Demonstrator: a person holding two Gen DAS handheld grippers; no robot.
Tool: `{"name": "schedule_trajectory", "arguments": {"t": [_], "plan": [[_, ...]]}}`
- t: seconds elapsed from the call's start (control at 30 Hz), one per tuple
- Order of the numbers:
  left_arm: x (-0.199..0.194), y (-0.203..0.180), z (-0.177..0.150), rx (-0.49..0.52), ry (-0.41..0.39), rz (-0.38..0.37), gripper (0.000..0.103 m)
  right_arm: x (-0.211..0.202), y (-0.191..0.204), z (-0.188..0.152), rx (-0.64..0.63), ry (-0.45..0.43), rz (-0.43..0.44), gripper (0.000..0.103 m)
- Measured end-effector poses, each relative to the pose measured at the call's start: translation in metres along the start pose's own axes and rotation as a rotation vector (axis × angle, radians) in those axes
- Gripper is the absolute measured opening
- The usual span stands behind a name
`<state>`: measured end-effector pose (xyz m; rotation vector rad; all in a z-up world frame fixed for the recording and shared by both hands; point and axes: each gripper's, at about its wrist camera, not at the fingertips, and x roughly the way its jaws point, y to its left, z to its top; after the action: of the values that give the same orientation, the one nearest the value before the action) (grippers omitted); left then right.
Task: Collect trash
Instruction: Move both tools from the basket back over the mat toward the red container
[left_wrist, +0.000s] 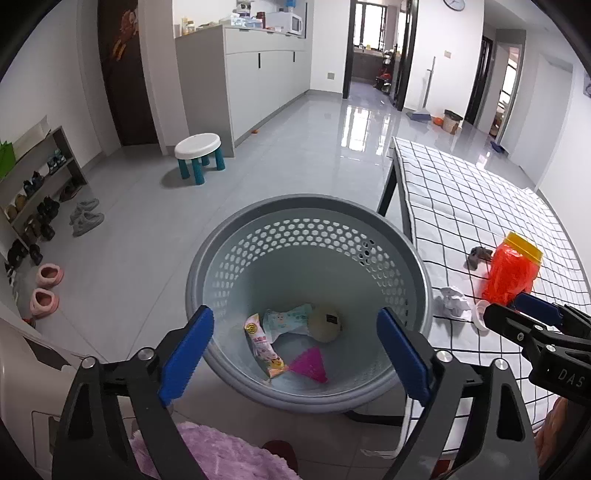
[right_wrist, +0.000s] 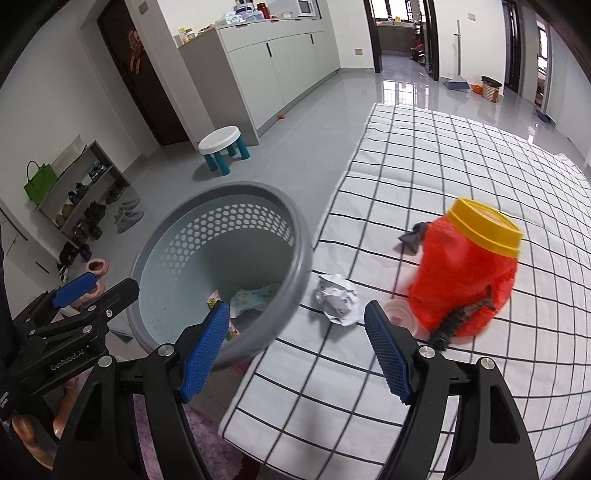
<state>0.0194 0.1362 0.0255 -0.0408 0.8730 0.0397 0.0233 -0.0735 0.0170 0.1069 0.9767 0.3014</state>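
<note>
- Both grippers spread, pinching nothing: left gripper (left_wrist: 295, 350) over the grey basket (left_wrist: 229, 243), right gripper (right_wrist: 295, 347) near the crumpled paper (right_wrist: 338, 299).
- Orange jar (right_wrist: 461, 273) sits on the checked table (right_wrist: 424, 166).

I see a grey basket (left_wrist: 310, 236) with honeycomb holes, a pink wrapper (left_wrist: 310, 365) inside it. The surface (right_wrist: 443, 166) is white with a black grid. The jar (right_wrist: 461, 284) is orange, its lid (right_wrist: 485, 227) yellow. My hand-held gripper (right_wrist: 295, 347) has blue pads.
</note>
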Motion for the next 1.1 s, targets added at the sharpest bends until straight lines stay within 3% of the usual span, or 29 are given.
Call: {"name": "schedule_trajectory", "arguments": {"t": [1.1], "plan": [[0.005, -0.065, 0.001, 0.081, 0.009, -0.072, 0.096, -0.026, -0.088, -0.027, 0.132, -0.025, -0.102, 0.072]]}}
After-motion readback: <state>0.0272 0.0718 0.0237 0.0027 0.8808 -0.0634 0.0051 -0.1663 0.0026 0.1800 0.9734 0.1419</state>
